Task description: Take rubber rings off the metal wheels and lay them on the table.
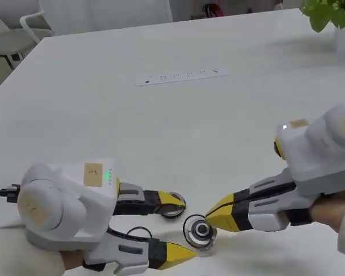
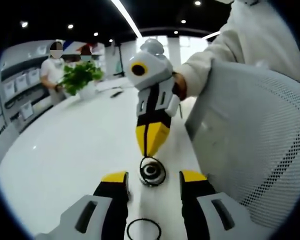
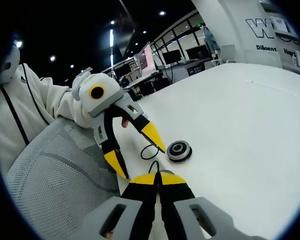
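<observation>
A small metal wheel (image 1: 200, 230) lies flat on the white table (image 1: 178, 132), with a dark rubber ring around its rim. My right gripper (image 1: 209, 214) is shut, and its yellow tips touch that wheel's edge (image 2: 152, 171). My left gripper (image 1: 179, 227) is open, with one jaw on each side of the space just in front of the wheel. A second wheel (image 1: 173, 211) sits beside the left gripper's far jaw tip and is also seen in the right gripper view (image 3: 180, 150). A loose black rubber ring (image 2: 143, 230) lies on the table between the left jaws (image 3: 149, 151).
A white power strip (image 1: 181, 76) lies at mid-table. A potted plant (image 1: 332, 17) stands at the far right corner. White chairs (image 1: 14, 34) stand beyond the far left edge. A mesh chair back (image 2: 255, 150) is close behind the person. Other people stand far off (image 2: 55, 70).
</observation>
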